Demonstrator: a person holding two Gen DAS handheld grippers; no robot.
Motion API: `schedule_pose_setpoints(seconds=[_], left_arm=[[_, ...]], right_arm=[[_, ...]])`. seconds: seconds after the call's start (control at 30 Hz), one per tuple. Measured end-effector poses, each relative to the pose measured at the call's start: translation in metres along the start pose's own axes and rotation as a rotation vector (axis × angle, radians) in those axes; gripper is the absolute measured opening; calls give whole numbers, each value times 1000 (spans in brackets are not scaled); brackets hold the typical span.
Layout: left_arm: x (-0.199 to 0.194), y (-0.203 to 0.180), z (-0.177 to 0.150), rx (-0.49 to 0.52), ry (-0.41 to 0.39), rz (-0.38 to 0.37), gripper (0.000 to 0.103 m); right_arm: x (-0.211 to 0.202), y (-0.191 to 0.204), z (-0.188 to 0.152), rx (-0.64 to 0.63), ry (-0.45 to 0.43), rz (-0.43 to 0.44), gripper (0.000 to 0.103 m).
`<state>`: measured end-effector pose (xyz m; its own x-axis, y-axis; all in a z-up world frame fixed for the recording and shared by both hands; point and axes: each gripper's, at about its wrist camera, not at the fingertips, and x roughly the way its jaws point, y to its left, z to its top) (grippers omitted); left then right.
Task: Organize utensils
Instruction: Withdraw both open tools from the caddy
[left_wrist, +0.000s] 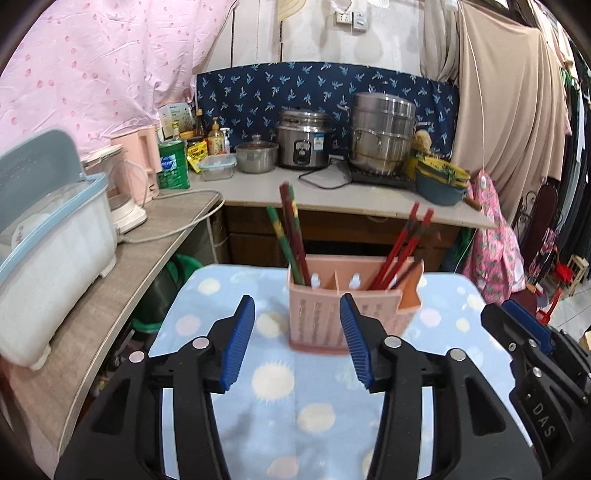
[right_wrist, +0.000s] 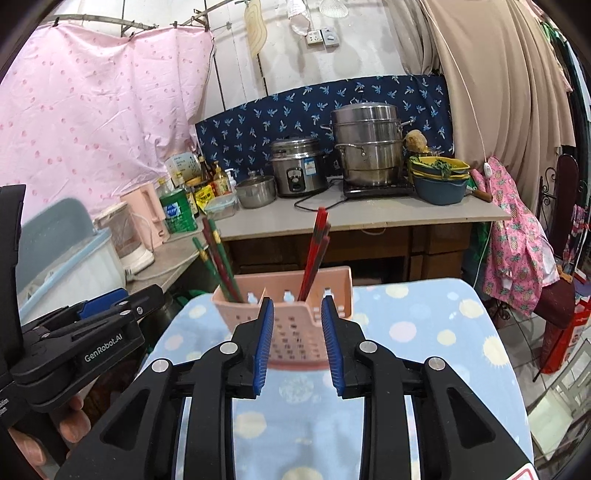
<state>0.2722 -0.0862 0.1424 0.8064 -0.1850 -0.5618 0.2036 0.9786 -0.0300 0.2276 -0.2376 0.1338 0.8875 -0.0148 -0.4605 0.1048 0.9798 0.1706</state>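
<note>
Over blue cloth (left_wrist: 280, 387), both tongs (left_wrist: 297, 341) (right_wrist: 297, 345) angled down, open, w/ nothing held

A utensil holder (left_wrist: 332, 310) stands on a cloth-covered surface (left_wrist: 280, 387), chopsticks (left_wrist: 291, 236) upright in its left compartment, more chopsticks (left_wrist: 402, 251) leaning in its right. Behind it runs the counter (left_wrist: 369, 199), bearing a rice cooker (left_wrist: 303, 139) left of a stacked steamer pot (left_wrist: 382, 134). A dish rack (left_wrist: 48, 240) sits on the shelf to the left.

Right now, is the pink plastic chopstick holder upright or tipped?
Upright: the pink plastic chopstick holder stands on its base; chopsticks lean inside.
</note>
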Motion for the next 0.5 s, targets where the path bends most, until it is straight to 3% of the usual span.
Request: schedule_pose_setpoints(seconds=[0.37, 0.5], left_arm=[[-18, 10, -55, -3, 95, 23, 46], [-22, 11, -70, 1, 117, 25, 51]], right_arm=[[-27, 13, -53, -43, 70, -31, 31], [-31, 14, -70, -39, 99, -31, 31]])
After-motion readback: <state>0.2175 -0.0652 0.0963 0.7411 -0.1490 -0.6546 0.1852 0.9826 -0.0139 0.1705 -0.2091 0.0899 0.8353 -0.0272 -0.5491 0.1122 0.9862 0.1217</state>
